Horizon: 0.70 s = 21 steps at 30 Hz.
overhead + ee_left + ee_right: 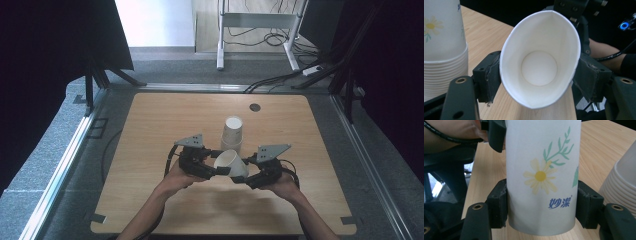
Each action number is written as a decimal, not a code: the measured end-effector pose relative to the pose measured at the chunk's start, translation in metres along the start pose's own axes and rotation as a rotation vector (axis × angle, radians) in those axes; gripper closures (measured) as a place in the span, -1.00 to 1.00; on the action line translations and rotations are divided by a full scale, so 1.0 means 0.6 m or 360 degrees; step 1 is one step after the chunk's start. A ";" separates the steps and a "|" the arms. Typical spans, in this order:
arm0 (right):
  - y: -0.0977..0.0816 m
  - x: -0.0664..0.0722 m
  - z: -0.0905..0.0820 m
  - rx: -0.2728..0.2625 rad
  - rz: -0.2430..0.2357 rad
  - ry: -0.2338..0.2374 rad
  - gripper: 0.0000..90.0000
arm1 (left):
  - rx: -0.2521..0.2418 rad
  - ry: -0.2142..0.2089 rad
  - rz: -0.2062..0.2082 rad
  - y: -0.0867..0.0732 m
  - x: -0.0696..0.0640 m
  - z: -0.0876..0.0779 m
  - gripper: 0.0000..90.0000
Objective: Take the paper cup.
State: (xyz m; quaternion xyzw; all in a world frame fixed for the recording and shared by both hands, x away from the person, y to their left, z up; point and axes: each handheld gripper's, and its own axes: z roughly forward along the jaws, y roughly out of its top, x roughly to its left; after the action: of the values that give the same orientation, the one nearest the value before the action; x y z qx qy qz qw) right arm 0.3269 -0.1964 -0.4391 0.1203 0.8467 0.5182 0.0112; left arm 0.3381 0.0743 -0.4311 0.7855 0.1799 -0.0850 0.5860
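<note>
High view shows one paper cup [231,163] held in the air between both grippers, over the middle of the desk [150,130], closer to its near edge. Just behind it a stack of cups [233,134] stands on the desk. The right gripper [243,178] is clenched on the cup near its bottom. The left gripper [224,171] squeezes the open rim, and the rim is already bent into an oval. A harder squeeze could crush the cup, or it could slip and knock the stack. Both hands are low, side by side, with the grippers pointing at each other.
</note>
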 end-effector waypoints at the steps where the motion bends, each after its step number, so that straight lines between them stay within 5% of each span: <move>1: -0.001 0.000 0.001 -0.0007 0.0005 0.0003 -0.17 | -0.0013 -0.0002 -0.0004 -0.001 0.000 0.000 -0.39; 7: -0.005 -0.004 0.003 -0.0024 0.0039 0.0023 -0.17 | -0.0030 0.0010 0.0002 -0.004 0.001 0.001 -0.32; 16: -0.007 -0.006 0.011 0.0049 0.0048 0.0037 -0.24 | 0.0054 0.0075 0.0083 0.004 -0.008 0.005 -0.22; 21: -0.006 -0.004 0.015 0.0124 0.0022 -0.0067 -0.55 | 0.0097 0.0147 0.0128 0.012 -0.013 -0.003 -0.21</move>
State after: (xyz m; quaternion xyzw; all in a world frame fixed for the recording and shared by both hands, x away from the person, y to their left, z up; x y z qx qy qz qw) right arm 0.3300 -0.1904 -0.4466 0.1374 0.8649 0.4822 0.0208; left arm 0.3336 0.0728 -0.4216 0.8128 0.1722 -0.0305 0.5557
